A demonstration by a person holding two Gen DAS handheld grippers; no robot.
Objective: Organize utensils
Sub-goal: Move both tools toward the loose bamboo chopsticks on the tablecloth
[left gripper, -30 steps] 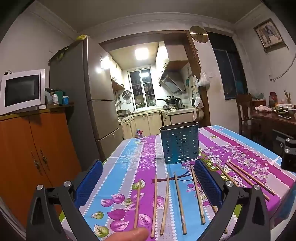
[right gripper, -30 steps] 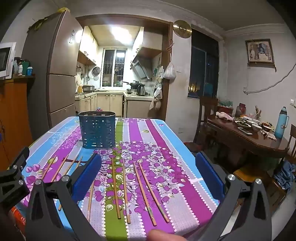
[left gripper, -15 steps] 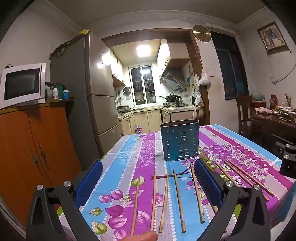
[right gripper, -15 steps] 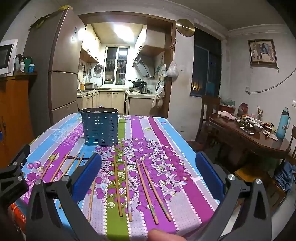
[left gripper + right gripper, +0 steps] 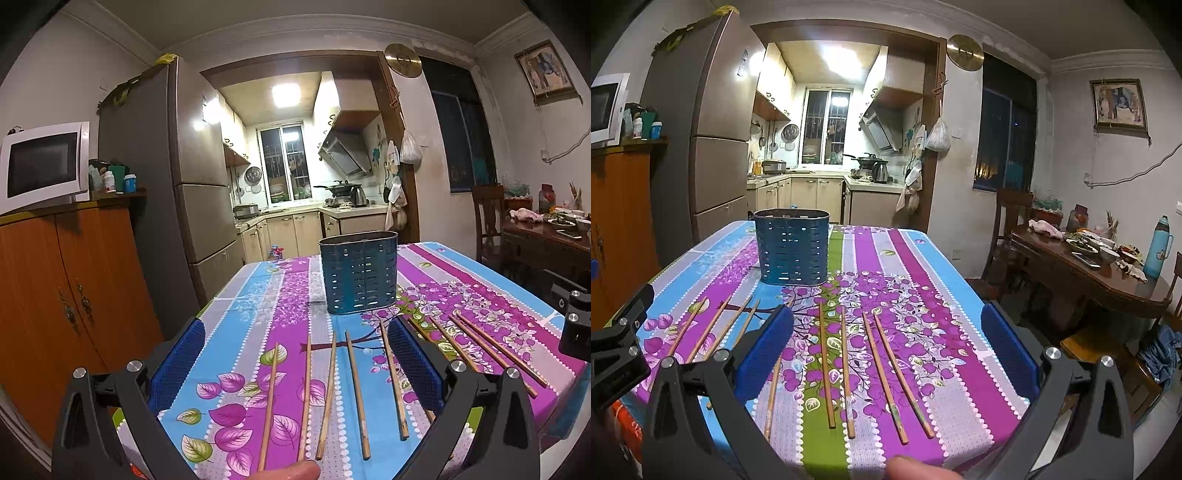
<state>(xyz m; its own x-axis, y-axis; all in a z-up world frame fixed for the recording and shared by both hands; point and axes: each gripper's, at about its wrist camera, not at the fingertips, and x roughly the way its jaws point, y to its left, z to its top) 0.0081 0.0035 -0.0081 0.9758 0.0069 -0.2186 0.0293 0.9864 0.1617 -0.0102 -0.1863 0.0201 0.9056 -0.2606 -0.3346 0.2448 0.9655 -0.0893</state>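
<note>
Several wooden chopsticks (image 5: 352, 391) lie side by side on the floral tablecloth near the front edge; they also show in the right wrist view (image 5: 846, 365). A blue perforated utensil holder (image 5: 358, 272) stands upright behind them, also seen in the right wrist view (image 5: 792, 252). My left gripper (image 5: 295, 363) is open and empty, held over the left group of chopsticks. My right gripper (image 5: 886, 347) is open and empty, held over the right group. The right gripper shows at the right edge of the left wrist view (image 5: 576, 325).
The table (image 5: 923, 266) has a striped purple, blue and green cloth. An orange cabinet (image 5: 66, 295) with a microwave and a grey fridge (image 5: 192, 206) stand to the left. A dark dining table (image 5: 1089, 273) with dishes and a chair stand to the right.
Both grippers have tilted or moved slightly, so the table and holder sit a little lower and closer in view. Both stay open and empty.
</note>
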